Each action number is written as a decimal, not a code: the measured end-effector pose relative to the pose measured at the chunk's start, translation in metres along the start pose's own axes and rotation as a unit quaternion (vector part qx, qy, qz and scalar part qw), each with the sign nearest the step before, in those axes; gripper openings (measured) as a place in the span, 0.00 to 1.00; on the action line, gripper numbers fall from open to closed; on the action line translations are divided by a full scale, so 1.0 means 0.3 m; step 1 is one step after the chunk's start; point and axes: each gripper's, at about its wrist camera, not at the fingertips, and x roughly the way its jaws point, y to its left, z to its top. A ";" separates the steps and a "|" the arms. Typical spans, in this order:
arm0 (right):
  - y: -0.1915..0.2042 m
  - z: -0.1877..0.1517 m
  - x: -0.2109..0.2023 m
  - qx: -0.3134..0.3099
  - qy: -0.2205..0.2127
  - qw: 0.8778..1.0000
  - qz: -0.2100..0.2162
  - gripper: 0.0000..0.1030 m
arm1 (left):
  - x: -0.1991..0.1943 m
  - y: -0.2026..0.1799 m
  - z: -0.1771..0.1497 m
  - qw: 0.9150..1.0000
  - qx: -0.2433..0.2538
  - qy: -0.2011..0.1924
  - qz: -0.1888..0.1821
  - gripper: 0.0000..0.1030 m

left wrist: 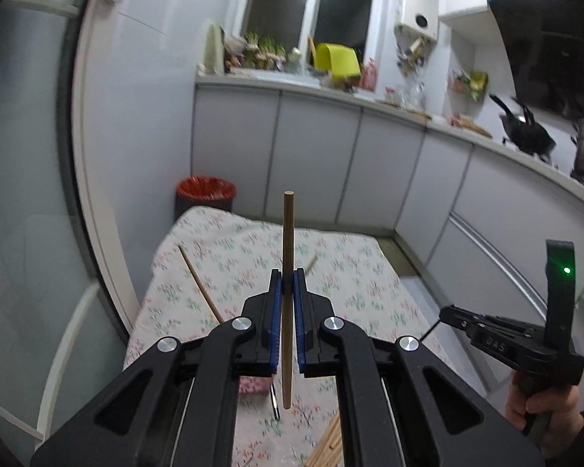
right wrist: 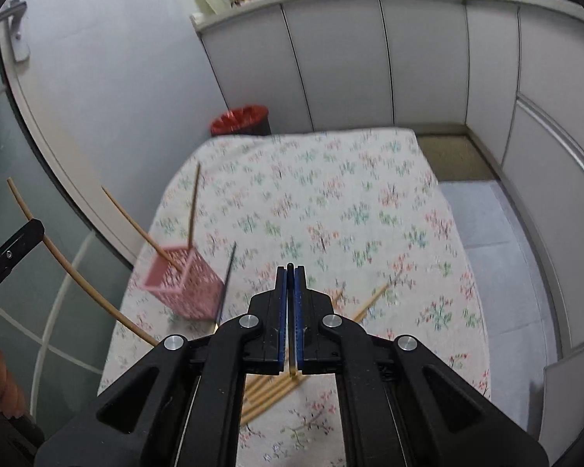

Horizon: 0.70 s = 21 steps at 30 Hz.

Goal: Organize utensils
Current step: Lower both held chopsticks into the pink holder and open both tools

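My left gripper is shut on a wooden chopstick and holds it upright above the floral tablecloth. That same chopstick shows as a long curved stick at the left of the right wrist view. My right gripper is shut, with a thin metal sliver between its pads; what it is I cannot tell. A pink slotted holder stands on the cloth at the left with two chopsticks leaning in it. Several loose chopsticks lie under my right gripper.
A red-lined bin stands beyond the table's far edge. White cabinets and a cluttered counter run along the back and right. A glass door is at the left. A dark thin utensil leans by the holder.
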 end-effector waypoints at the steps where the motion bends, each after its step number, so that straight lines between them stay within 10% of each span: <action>1: 0.010 0.015 -0.016 0.000 -0.011 1.000 0.002 0.02 | 0.000 0.004 0.009 1.000 -0.004 -0.008 0.005 0.06; 12: 0.066 0.105 -0.016 0.011 -0.036 0.999 0.038 0.02 | 0.096 0.057 0.037 0.995 -0.023 -0.063 0.076 0.06; 21: 0.137 0.151 -0.045 0.018 -0.061 0.995 0.077 0.02 | 0.273 0.119 -0.011 0.995 -0.028 -0.009 0.090 0.06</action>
